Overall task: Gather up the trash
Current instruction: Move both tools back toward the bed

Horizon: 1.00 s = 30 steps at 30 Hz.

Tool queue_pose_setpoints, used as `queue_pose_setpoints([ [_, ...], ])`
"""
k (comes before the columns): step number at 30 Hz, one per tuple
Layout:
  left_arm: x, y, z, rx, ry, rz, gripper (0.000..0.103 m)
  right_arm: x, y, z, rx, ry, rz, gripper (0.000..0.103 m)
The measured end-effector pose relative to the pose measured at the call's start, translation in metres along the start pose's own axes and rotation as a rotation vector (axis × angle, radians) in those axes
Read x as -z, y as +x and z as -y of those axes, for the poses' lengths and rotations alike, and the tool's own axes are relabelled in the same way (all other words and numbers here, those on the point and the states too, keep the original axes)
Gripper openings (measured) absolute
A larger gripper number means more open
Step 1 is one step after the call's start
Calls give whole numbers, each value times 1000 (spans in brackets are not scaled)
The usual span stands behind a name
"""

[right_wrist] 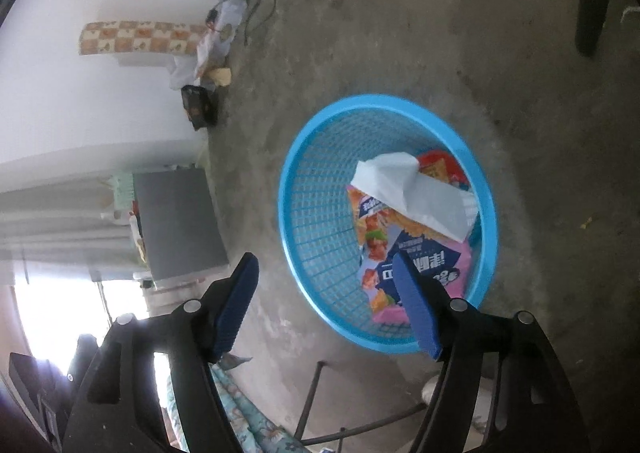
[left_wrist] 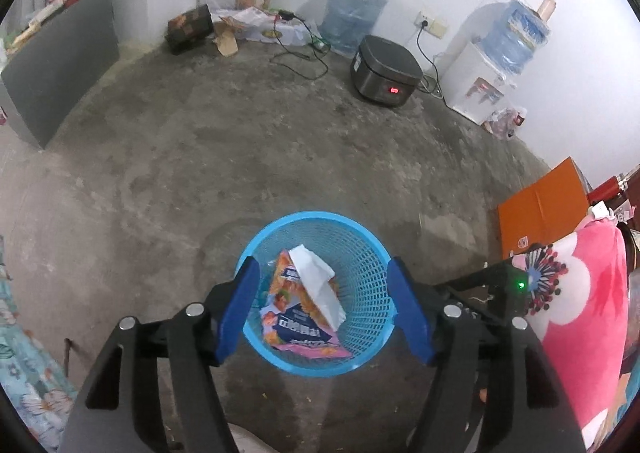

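Snack wrappers [left_wrist: 298, 317] and white tissue [left_wrist: 318, 281] inside blue mesh basket [left_wrist: 362, 249].

Below my view, the blue basket [left_wrist: 362, 253] is glossy plastic mesh holding a shiny printed wrapper [left_wrist: 294, 317] and matt white paper [left_wrist: 316, 281]; the floor [left_wrist: 240, 141] is rough, mottled concrete.

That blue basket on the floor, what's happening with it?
Someone holding two grippers is tidying up trash. The blue basket already has a snack wrapper and a white tissue inside. Both the left gripper and the right gripper hang open above it, holding nothing.
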<state>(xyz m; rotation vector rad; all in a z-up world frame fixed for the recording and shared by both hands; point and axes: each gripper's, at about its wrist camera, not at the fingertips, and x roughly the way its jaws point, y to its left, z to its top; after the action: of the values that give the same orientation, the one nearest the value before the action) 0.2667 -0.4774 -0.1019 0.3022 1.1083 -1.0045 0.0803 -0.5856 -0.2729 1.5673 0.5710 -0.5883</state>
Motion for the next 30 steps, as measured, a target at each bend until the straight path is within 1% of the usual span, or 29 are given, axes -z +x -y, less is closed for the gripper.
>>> queue_pose_setpoints([
  [3,-1,-32,-1,15,-8,29,66,8,-16,-7,7,-42,28,67],
  [5,-1,-58,-2,31,-10,67,69,19,-29,-21,4,-89,45,67],
  [7,2,-97,-1,69,8,138,76,30,-40,-39,-6,-148,69,67],
  [8,5,-123,0,79,38,180,80,37,-44,-47,-11,-174,77,67],
  [11,14,-178,0,87,90,237,85,62,-56,-75,-38,-269,82,67],
  [13,25,-222,-5,98,95,285,87,83,-62,-100,-47,-358,65,67],
  [14,35,-250,-11,115,84,327,89,95,-64,-113,-40,-412,51,67],
  [16,54,-290,-21,134,66,391,95,119,-70,-138,-34,-521,26,67],
  [17,65,-310,-26,142,60,422,97,129,-73,-148,-41,-562,15,67],
  [18,83,-338,-35,142,54,463,97,142,-77,-160,-56,-609,-3,68],
  [19,94,-352,-39,136,49,483,97,153,-80,-168,-70,-642,-20,69],
  [22,142,-401,-65,99,-5,546,97,186,-93,-189,-124,-744,-76,75],
  [24,180,-428,-87,50,-70,580,97,211,-101,-197,-156,-823,-102,81],
  [26,217,-450,-107,-23,-132,615,97,231,-106,-203,-173,-888,-140,83],
  [27,241,-462,-119,-79,-173,641,97,241,-107,-205,-186,-911,-167,84],
  [28,264,-472,-130,-127,-211,661,97,251,-106,-206,-200,-929,-199,85],
  [29,277,-478,-136,-152,-234,669,97,261,-105,-207,-215,-947,-237,85],
  [30,299,-485,-145,-194,-276,678,97,270,-103,-209,-224,-959,-272,85],
])
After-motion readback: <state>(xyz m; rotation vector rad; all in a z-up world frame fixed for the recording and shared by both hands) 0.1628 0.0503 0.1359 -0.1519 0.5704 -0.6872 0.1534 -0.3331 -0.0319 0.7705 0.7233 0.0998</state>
